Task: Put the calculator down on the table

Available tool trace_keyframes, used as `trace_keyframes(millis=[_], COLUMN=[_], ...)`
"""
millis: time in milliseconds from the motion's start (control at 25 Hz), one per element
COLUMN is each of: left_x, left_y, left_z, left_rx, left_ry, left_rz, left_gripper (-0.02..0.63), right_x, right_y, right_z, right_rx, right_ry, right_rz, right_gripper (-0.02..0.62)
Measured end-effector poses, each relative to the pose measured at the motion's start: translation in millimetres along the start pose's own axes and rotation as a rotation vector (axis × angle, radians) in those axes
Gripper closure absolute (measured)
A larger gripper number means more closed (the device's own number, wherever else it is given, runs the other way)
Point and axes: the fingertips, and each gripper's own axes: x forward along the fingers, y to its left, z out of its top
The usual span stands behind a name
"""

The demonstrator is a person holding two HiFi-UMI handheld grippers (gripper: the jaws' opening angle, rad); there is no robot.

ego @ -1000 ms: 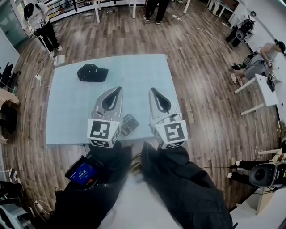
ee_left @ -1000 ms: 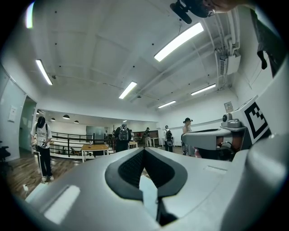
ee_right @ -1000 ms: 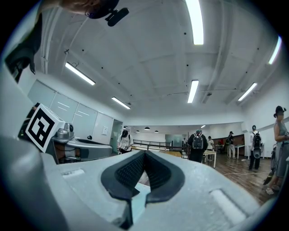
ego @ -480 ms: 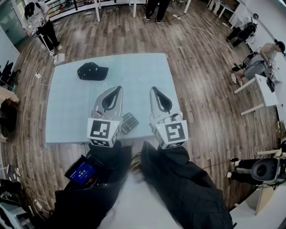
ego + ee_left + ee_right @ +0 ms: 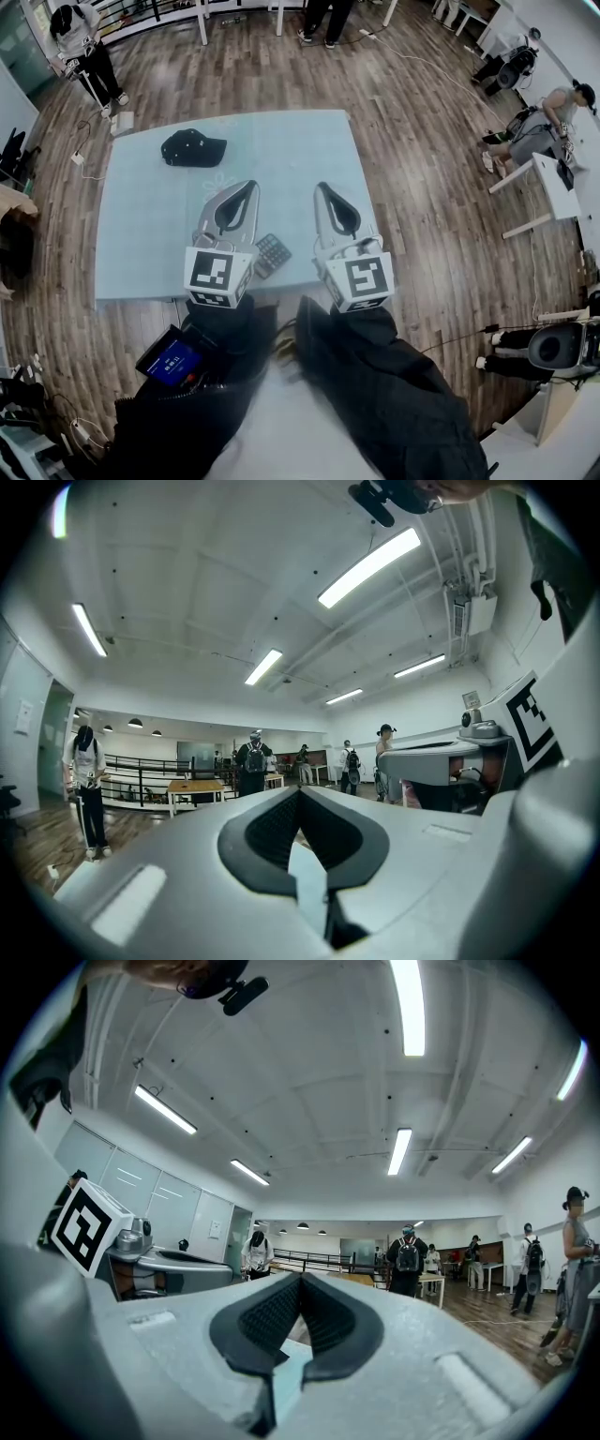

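Observation:
The dark calculator lies flat on the pale blue table near its front edge, between my two grippers and closer to the left one. My left gripper hovers level over the table, its jaws shut with nothing in them. My right gripper is beside it, also shut and holding nothing. In the left gripper view the left gripper has its tips meeting, with only the room beyond. The right gripper view shows the right gripper with its tips together in the same way. Neither gripper touches the calculator.
A black cap lies at the table's far left. Wooden floor surrounds the table. People stand at the back and another sits by a white desk at the right. A small device with a blue screen hangs at my waist.

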Motion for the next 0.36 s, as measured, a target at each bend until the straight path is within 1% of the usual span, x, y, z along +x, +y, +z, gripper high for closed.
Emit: trace_keyframes(millis=[80,200,360], left_x=[-1.0,-3.0,-7.1], left_y=[0.6,2.5,7.7], left_z=[-1.3,-2.9,-3.9], left_rx=[-0.002,-0.005,-0.006], left_ry=[0.001,0.003,0.004], left_rz=[-0.005,-0.01,-0.01], left_gripper=[0.609,0.609,0.609], right_x=[-0.9,-1.2,0.7], right_y=[-0.7,1.3,10.0], right_z=[1.5,1.7,-0.3], right_rx=[0.003,0.002,-0.005], right_ry=[0.006,0.017,0.018], right_rz=[-0.023,-0.037,-0.017], right_gripper=[0.597,0.597,0.597])
